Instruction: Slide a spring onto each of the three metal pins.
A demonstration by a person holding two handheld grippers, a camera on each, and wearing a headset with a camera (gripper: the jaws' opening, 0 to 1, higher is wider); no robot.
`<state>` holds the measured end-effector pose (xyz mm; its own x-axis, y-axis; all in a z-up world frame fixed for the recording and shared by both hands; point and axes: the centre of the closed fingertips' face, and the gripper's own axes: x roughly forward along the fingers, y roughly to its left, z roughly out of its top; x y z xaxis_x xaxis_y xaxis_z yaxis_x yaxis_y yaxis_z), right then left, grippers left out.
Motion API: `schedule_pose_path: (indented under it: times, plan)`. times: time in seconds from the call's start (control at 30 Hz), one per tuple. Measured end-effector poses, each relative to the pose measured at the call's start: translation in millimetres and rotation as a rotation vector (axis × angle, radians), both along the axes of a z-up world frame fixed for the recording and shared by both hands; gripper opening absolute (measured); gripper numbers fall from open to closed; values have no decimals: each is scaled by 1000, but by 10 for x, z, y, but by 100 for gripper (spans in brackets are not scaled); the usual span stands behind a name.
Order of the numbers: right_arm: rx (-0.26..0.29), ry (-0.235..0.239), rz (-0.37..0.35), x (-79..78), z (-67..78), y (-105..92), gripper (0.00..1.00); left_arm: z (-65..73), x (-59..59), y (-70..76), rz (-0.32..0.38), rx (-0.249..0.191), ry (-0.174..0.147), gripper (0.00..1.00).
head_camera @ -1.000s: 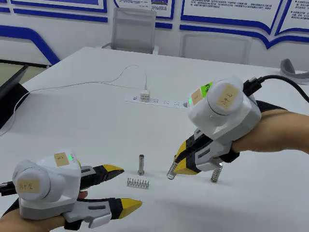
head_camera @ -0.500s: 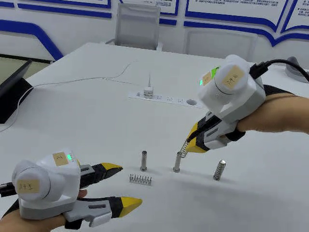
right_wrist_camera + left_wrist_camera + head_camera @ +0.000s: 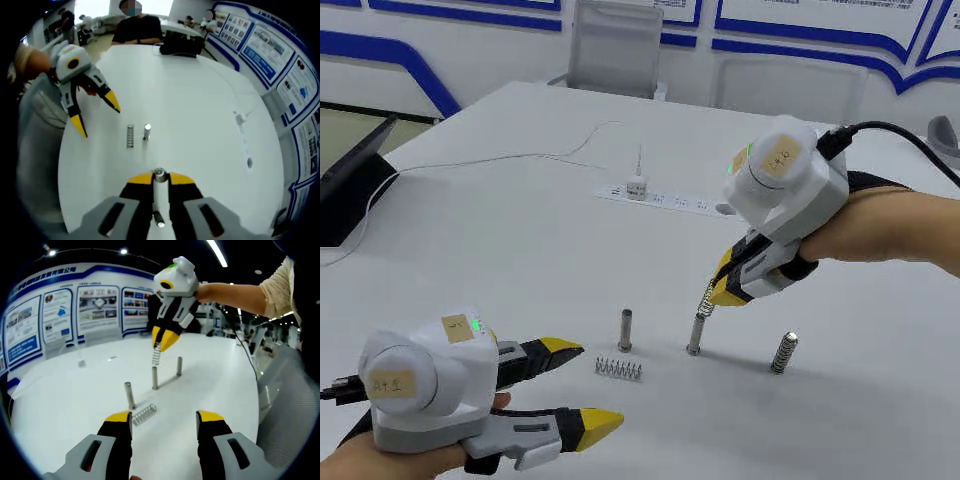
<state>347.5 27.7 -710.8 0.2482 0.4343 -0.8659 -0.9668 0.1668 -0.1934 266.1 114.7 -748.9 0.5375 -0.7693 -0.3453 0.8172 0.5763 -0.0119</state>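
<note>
Three metal pins stand on the white table point(image 3: 500, 260). The left pin point(image 3: 625, 330) point(image 3: 130, 395) point(image 3: 147, 131) is bare. A spring sits on the right pin point(image 3: 783, 352) point(image 3: 179, 366). My right gripper point(image 3: 725, 292) point(image 3: 164, 340) is shut on a spring point(image 3: 707, 298) point(image 3: 156, 355), which hangs tilted with its lower end at the top of the middle pin point(image 3: 695, 336) point(image 3: 155, 378). A loose spring point(image 3: 618, 369) point(image 3: 145, 413) point(image 3: 130, 135) lies flat near the left pin. My left gripper point(image 3: 588, 386) point(image 3: 165, 417) point(image 3: 95, 114) is open, a short way from the loose spring.
A white power strip point(image 3: 665, 202) with a plug and cable point(image 3: 510, 157) lies further back on the table. A dark monitor point(image 3: 350, 180) stands at the left edge. A grey chair point(image 3: 615, 45) is beyond the table. A person point(image 3: 137, 20) is at the table's other side.
My right gripper has risen from near the table with the spring, uncovering the middle pin, and now holds the spring at that pin's top. The left gripper has stayed put, open.
</note>
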Motion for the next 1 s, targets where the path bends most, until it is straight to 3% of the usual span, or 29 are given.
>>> schedule_pose_path:
  times: [0.47, 1.0]
  plan:
    - [-24, 26, -1, 31, -105, 13, 12, 8, 13, -90, -16, -13, 1, 52]
    - [-61, 59, -1, 105, -294, 24, 12, -1, 5, -77, -14, -14, 8, 52]
